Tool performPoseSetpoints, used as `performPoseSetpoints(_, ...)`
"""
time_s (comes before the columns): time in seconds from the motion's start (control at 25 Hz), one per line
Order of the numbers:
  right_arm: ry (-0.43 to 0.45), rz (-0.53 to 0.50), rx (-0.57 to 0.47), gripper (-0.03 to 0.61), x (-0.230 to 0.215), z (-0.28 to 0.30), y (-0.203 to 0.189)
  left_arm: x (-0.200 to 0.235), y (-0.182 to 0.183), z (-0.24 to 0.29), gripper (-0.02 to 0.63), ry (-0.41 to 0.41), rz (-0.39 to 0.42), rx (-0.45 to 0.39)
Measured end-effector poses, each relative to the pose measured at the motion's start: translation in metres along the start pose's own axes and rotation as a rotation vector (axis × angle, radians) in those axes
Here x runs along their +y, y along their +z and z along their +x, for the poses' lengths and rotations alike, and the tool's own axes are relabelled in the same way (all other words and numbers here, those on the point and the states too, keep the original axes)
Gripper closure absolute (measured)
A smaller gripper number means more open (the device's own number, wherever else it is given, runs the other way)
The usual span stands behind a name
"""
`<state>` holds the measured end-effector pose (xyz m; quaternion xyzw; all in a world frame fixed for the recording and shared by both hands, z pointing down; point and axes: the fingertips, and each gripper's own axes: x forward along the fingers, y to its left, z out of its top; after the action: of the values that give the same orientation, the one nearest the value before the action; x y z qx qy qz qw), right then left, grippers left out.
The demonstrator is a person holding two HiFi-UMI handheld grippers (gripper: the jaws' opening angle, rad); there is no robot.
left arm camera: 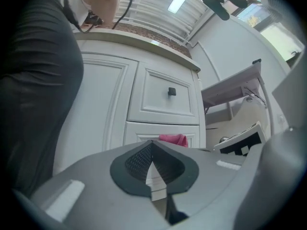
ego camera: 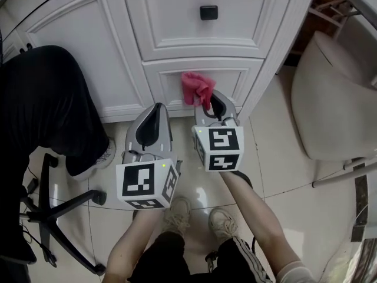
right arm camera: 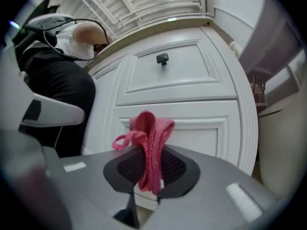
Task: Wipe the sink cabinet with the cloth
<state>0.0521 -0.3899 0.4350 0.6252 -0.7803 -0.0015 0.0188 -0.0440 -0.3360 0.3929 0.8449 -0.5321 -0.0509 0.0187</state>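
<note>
- Cloth: a pink bunch at the front of the sink cabinet, over the lower drawer and at 6 o'clock from the upper drawer's black knob
- It sits at 12 o'clock from the right gripper, sticking out past the tips; held that way, the fabric reaches the white panel first and the hard tips stay off the paint, which I judge is the reason for the hold
- It looks to be up against the drawer face, though no view settles whether it truly presses there
- Right gripper fingers: closed tight on a folded middle part of the cloth, with folds and a loose loop standing above the black pads and a short end hanging below them
- Left gripper: at 9 o'clock from the right one, low before the cabinet base and clear of the cloth, most likely parked since a wipe needs one tool
- Its fingers are together at the tips with nothing between them, only white cabinet showing through the narrow slit lower down
- A person in black stands at 9 o'clock, close to the cabinet door, so I expect wiping room to be freer toward 3 o'clock
</note>
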Motion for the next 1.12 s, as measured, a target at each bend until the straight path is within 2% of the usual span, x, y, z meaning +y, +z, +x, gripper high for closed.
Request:
performPoseSetpoints(0.08, -0.038, 0.008, -0.008, 0.515, -0.020, -0.008, 0.000, -0.012, 0.000, 0.005, 0.612, -0.028, 0.017, 0.001)
performPoseSetpoints(0.24, -0.193, 0.057, 0.008, 0.517, -0.095, -0.017, -0.009, -0.026, -0.006, 0.012, 0.612, -0.056, 0.033, 0.010)
performPoseSetpoints(0.4, -0.218, -0.056, 0.037, 0.517, -0.123, -0.028, -0.019, -0.029, -0.014, 0.011, 0.612, -0.052, 0.010, 0.025)
performPoseSetpoints(0.44, -0.238, -0.052, 0.044, 0.517, -0.130, -0.032, -0.023, -0.027, -0.017, 0.009, 0.612, -0.046, 0.001, 0.031)
performPoseSetpoints(0.64, -0.429, 0.092, 0.062, 0.517, -0.189, -0.061, -0.038, -0.026, -0.028, -0.005, 0.612, -0.021, -0.025, 0.063)
performPoseSetpoints(0.72, -0.448, 0.144, 0.037, 0.517, -0.185, -0.073, -0.036, -0.032, -0.032, -0.011, 0.612, -0.040, -0.021, 0.076)
performPoseSetpoints(0.8, -0.395, 0.220, 0.005, 0.517, -0.148, -0.077, -0.037, -0.036, -0.035, -0.017, 0.612, -0.051, -0.026, 0.085)
performPoseSetpoints(0.92, -0.188, 0.291, 0.020, 0.517, -0.048, -0.055, -0.052, -0.024, -0.022, -0.022, 0.612, -0.006, -0.023, 0.060)
performPoseSetpoints(0.96, -0.097, 0.273, 0.037, 0.517, -0.011, -0.043, -0.058, -0.015, -0.016, -0.024, 0.612, 0.021, -0.020, 0.044)
performPoseSetpoints(1.04, 0.078, 0.172, 0.058, 0.517, 0.054, -0.020, -0.066, 0.002, -0.008, -0.031, 0.612, 0.074, -0.018, 0.019)
performPoseSetpoints(1.12, 0.192, 0.068, 0.073, 0.517, 0.095, 0.004, -0.074, 0.012, -0.009, -0.036, 0.612, 0.105, -0.027, 0.014)
